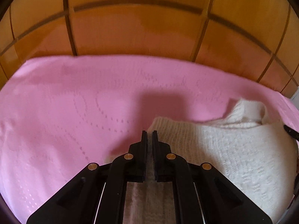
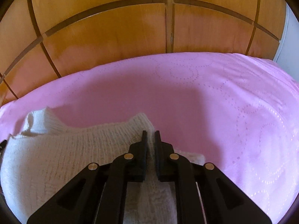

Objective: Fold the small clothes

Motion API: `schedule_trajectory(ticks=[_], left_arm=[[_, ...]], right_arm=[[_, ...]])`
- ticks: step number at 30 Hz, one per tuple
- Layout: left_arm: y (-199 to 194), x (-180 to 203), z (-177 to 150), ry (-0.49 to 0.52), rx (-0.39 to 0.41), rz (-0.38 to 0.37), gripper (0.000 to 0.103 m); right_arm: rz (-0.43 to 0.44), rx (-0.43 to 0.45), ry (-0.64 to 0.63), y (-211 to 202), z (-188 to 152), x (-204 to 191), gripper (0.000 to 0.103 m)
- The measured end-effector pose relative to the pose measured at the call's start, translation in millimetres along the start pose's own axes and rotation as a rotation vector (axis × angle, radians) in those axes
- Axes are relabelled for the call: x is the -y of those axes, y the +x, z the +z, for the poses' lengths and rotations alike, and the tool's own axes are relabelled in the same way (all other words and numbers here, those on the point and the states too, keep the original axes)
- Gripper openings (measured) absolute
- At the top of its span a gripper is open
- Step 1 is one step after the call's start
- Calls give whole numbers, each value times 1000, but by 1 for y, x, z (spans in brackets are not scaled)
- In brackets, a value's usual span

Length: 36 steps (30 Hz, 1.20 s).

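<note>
Wooden panelled wall [image 1: 134, 24]: backdrop, both views.
Pink bed cover [image 1: 74, 97]: dotted pattern, carries the work.
White knitted garment [image 1: 233, 149]: lies on the cover, its edge raised at two corners.
Left hand-held gripper [image 1: 149, 133]: jaws together, clamped on one corner of the knit.
Right hand-held gripper [image 2: 151, 133]: jaws slightly apart, knit between them.
Handling: keep both corners level, lay the edge flat before letting go.
Only the left view shows a dark tip at the right edge.
</note>
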<state>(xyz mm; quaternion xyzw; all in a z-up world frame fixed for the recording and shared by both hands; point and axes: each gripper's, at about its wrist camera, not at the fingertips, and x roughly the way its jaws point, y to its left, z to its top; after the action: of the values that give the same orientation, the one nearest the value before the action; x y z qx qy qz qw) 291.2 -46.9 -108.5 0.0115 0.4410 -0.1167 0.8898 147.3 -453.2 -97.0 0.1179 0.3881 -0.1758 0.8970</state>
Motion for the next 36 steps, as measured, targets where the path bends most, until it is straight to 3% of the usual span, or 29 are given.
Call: schedule_trajectory(ticks=[1,3,6,8,11,13,15,16,17,18,19,20,26,29,32,36], left_arm=[[-3,-1,0,-7,7,19,5],[-22,-4,2,-31,47,26,14],[-53,-7,0,-61,120,-31,27],[-70,1,-1,-38,144,-132,34],[-78,22,-10,30,130,-257,48],[-72,40,-20,87,91,-291,48],[-57,57,-27,140,33,-283,48],[-47,64,-31,156,-2,-285,47],[-39,69,-32,168,-25,-291,32],[-34,73,-36,183,-32,-286,26],[-34,76,-39,201,-9,-277,13],[-35,78,-39,206,7,-274,6],[-42,73,-23,160,102,-258,3],[-34,77,-20,139,98,-229,3],[-12,78,-21,134,41,-192,3],[-9,74,-24,103,34,-198,5]], right_arm=[[-6,27,-4,-9,2,0,39],[6,73,-7,-27,3,-4,52],[123,94,-29,-51,3,-24,52],[258,56,-68,-58,-3,-48,52],[355,-13,-127,-54,-15,-81,52],[399,-70,-168,-43,-24,-106,51],[366,-99,-226,-32,-34,-125,47],[357,-106,-249,-27,-38,-133,33],[356,-106,-269,-25,-40,-137,28],[353,-102,-284,-25,-42,-138,19],[354,-101,-287,-26,-43,-139,9],[350,-96,-289,-28,-41,-139,6],[341,-8,-276,-38,-25,-138,4],[314,-30,-265,-20,-20,-144,4],[277,-81,-263,4,-31,-148,4],[287,-73,-227,7,-31,-144,5]])
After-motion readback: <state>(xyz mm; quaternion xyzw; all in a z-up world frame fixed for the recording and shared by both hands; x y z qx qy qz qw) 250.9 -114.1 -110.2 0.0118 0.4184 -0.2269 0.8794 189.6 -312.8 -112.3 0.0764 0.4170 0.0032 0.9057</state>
